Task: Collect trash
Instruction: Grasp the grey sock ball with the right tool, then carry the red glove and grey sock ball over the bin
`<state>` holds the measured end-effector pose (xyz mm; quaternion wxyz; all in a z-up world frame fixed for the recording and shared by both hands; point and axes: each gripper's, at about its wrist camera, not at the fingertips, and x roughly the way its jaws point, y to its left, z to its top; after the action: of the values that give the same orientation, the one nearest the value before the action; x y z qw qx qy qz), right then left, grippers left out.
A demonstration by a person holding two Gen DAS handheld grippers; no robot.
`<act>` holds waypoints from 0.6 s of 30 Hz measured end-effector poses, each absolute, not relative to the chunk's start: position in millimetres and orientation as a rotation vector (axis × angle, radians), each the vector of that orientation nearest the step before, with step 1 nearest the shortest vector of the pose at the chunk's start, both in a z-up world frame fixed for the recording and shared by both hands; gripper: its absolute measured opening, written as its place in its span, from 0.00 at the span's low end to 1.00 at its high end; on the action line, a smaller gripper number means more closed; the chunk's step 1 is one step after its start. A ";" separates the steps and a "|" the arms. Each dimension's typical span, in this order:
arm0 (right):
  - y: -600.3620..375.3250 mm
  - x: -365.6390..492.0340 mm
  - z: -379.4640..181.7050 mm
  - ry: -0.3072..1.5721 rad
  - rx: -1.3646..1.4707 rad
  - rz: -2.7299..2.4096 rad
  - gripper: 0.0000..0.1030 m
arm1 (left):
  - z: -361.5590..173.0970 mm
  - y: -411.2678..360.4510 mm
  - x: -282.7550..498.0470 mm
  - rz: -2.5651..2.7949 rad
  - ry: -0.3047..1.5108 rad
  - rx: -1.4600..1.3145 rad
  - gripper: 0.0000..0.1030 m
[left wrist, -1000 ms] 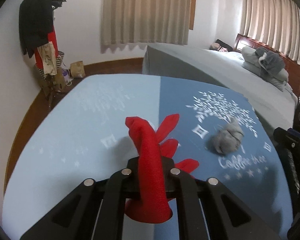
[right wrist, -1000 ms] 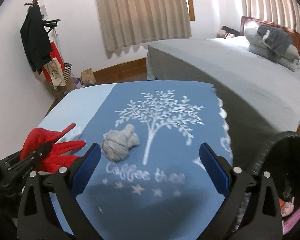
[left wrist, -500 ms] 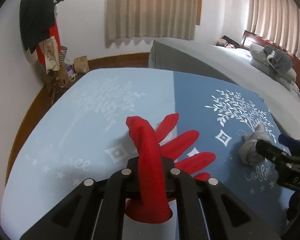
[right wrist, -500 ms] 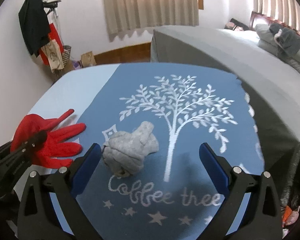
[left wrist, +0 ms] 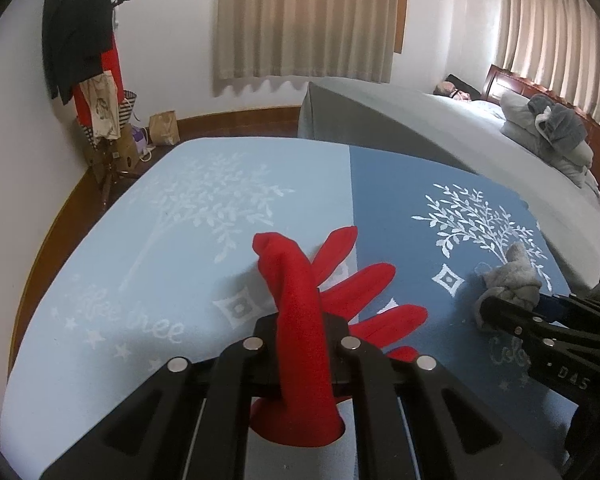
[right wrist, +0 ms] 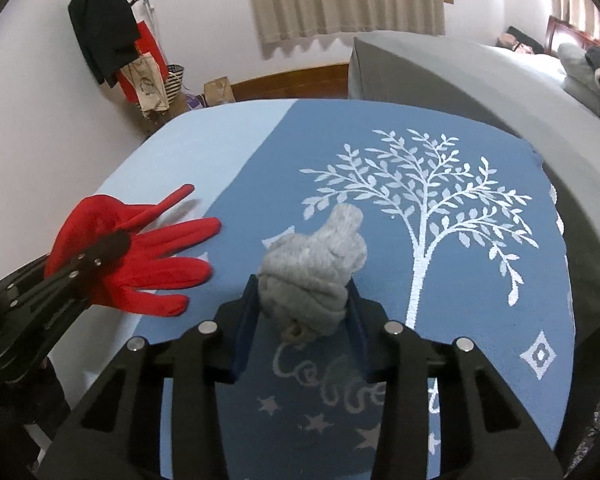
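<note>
soft, light grey knitted fabric bundle, lying on the blue tree-printed tablecloth near its front edge; likely to squash and sag, so best pinched across the thick middle. right gripper low and level over the cloth, jaws closed against both sides of the bundle. left gripper beside it, clamped on the folded cuff of the red fabric glove, fingers of the glove spread on the cloth.
</note>
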<state>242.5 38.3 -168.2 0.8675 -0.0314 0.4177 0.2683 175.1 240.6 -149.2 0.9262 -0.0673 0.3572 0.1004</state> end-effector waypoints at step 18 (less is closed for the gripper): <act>-28.4 196.9 -113.1 0.775 0.016 0.506 0.38 | -105.7 194.1 149.1 0.148 0.666 -0.105 0.08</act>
<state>196.9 -28.4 -113.1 0.8947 0.0077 0.3738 0.2443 149.1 194.1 -105.7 0.9411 -0.0513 0.3264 0.0723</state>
